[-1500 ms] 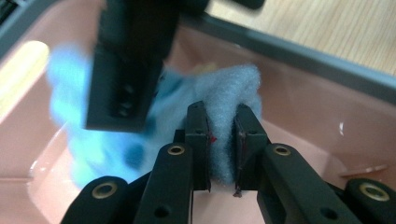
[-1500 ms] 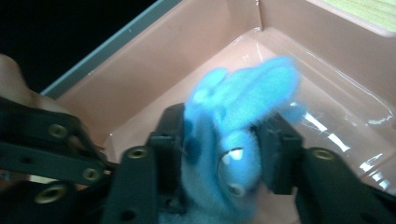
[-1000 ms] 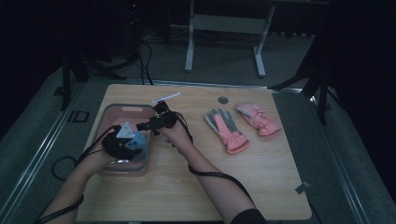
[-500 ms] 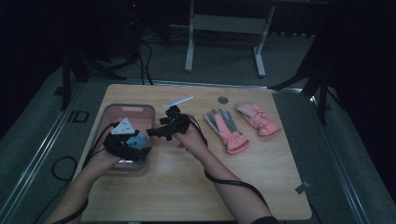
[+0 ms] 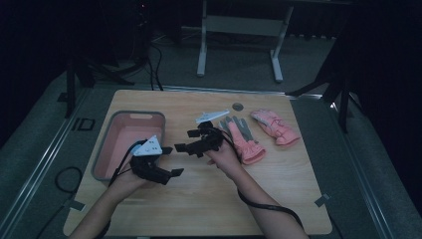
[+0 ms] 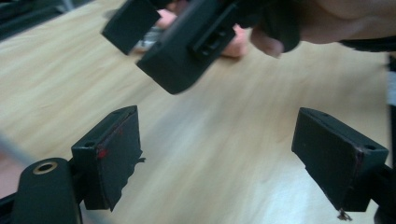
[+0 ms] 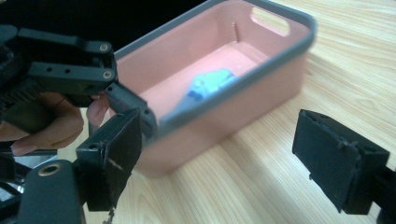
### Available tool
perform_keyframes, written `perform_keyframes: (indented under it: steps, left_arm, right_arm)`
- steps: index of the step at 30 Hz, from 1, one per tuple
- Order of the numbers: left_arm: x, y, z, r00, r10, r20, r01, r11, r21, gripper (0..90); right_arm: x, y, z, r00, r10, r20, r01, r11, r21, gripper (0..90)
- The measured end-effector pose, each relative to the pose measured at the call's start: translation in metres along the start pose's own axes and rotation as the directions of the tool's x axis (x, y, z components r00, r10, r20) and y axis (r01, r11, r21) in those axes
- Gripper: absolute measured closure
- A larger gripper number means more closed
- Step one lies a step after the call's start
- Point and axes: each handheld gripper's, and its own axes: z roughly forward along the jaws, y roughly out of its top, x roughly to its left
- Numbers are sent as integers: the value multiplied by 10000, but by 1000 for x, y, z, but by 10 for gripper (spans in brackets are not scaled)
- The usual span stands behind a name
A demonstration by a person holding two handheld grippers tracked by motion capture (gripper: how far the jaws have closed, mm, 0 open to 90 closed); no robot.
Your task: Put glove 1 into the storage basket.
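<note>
A blue glove-like thing (image 7: pixel 208 84) lies inside the pink bin (image 5: pixel 124 130) with the grey rim (image 7: pixel 261 70). My left gripper (image 5: pixel 171 161) hovers just right of the bin; its jaws have just been opening and stand open over bare wood (image 6: pixel 233 154). My right gripper (image 5: pixel 186 140) is close by, pointing back at the bin; its jaws have also just been opening and are open with nothing between them (image 7: pixel 219 158). A pink and grey glove (image 5: pixel 244 139) and a pink glove (image 5: pixel 273 127) lie flat to the right.
The wooden table (image 5: pixel 209 199) has bare room along its front. A small round fitting (image 5: pixel 238 106) sits near the back edge. Cables trail from both grippers toward the person. The right gripper's jaws (image 6: pixel 177 46) hang close above the left one's.
Both hands have drawn away from the bin toward the table's middle. The blue thing seen at the left gripper over the bin now lies in the bin.
</note>
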Motion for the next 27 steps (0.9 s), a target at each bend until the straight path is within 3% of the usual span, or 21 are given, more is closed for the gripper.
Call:
perform_keyframes:
  steps: [5,14,21,24,27]
  left_arm:
    - [-9,-2,12,9999,90,117,-88,9999,-111,157]
    - [-29,-14,43,9972,361,662,-376,9991,218,157]
    - [-39,-26,63,9930,514,1064,-556,9978,368,157]
    - [-42,-30,69,9916,391,1231,-436,9985,342,157]
    - [-46,-34,76,9911,478,1238,-537,9976,441,157]
  right_arm:
    - [-9,-15,-22,9999,23,160,-20,9999,-148,162]
    - [-17,-39,-45,9939,-583,933,574,9983,127,152]
    - [-25,-54,-60,9939,-443,1012,449,9990,-40,156]
    - [-26,-61,-65,9931,-405,1100,411,9992,-30,156]
    - [-27,-70,-66,9912,-474,1233,469,9989,62,155]
